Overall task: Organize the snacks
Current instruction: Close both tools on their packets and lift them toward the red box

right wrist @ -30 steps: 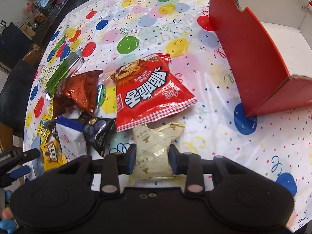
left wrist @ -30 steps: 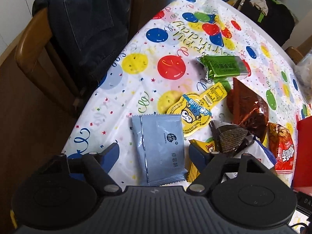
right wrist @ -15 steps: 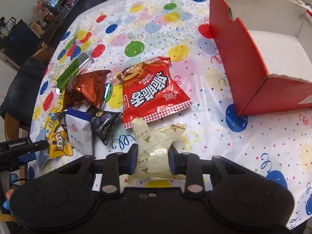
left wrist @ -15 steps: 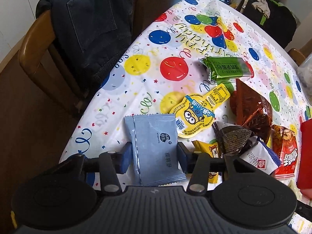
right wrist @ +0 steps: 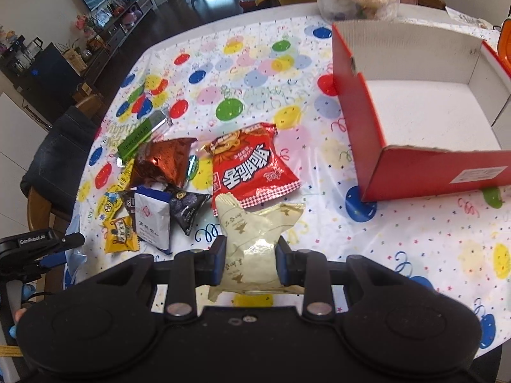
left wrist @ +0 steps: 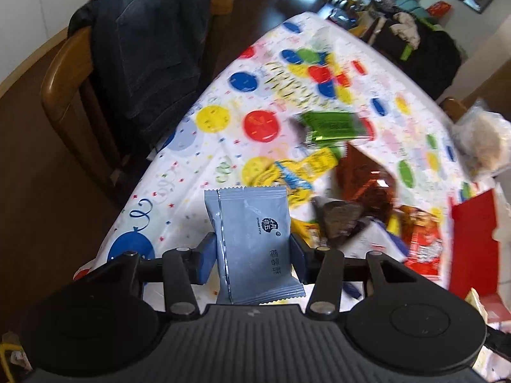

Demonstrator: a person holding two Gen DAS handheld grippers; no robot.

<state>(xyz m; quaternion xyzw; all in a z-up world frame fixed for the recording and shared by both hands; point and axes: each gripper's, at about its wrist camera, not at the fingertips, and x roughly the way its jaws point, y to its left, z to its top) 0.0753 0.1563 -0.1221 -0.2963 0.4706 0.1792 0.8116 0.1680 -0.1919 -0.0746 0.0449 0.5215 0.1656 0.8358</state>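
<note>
Both hand-held grippers carry a snack: our left hand-held gripper (left wrist: 252,255) is clenched on the grey-blue packet (left wrist: 254,242), its jaws having just closed in on it, and our right hand-held gripper (right wrist: 250,261) is pinched on the cream wrapper (right wrist: 255,239). Each packet sits between the blue pads and hangs clear above the balloon-print surface (right wrist: 415,239).

We judge the next leg is the carry to the red box (right wrist: 415,166), which stands open and apparently empty at the right, well apart from the heap of loose snacks: the red noodle bag (right wrist: 252,169), the brown foil pouch (right wrist: 163,162), the green bar (right wrist: 137,137) and several smaller packets.

Several things could go wrong. The cream wrapper is squeezed at its waist and looks puffy, so a slick film could slide out of the pads mid-carry. The grey-blue packet is gripped by its side edges only; a quick swing could twist it loose. With both hands heading for one box, the two tools could bump at its rim, and a low approach could catch the tall red wall and shove the box along the slippery cloth.
</note>
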